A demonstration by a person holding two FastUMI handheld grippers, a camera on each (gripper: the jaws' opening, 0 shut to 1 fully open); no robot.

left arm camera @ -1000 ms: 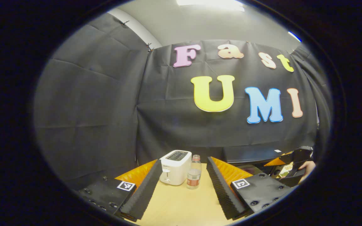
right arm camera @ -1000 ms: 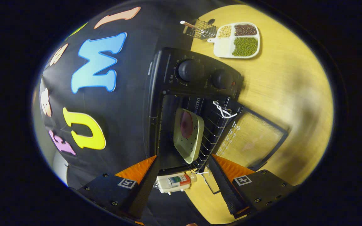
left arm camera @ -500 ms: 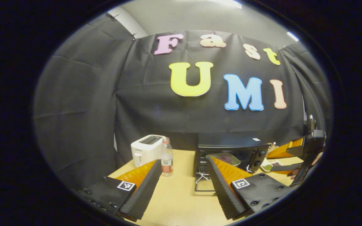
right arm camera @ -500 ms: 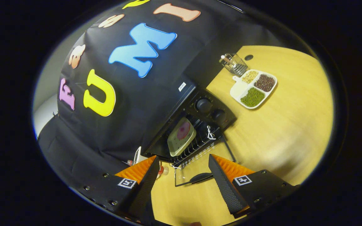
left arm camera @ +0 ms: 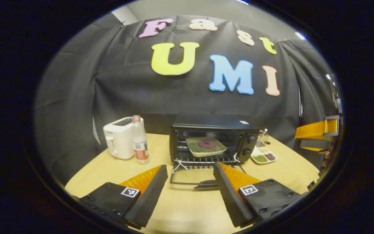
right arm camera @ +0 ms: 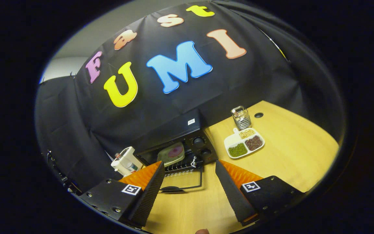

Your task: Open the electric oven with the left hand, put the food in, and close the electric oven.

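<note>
The electric oven (left arm camera: 214, 138) sits at 12 o'clock of the left gripper (left arm camera: 190, 191), its glass door (left arm camera: 190, 177) down flat. The plate of food (left arm camera: 205, 146) is inside on the rack. Both the left gripper and the right gripper (right arm camera: 189, 190) are wide, holding nothing. The door looks hard, heavy and breakable; lift its front handle (left arm camera: 206, 186).

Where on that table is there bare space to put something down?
The table is bare to the right of the divided snack tray, and in front of the toaster and water bottle. It is crowded at the oven, whose open door lies flat on the table.
</note>
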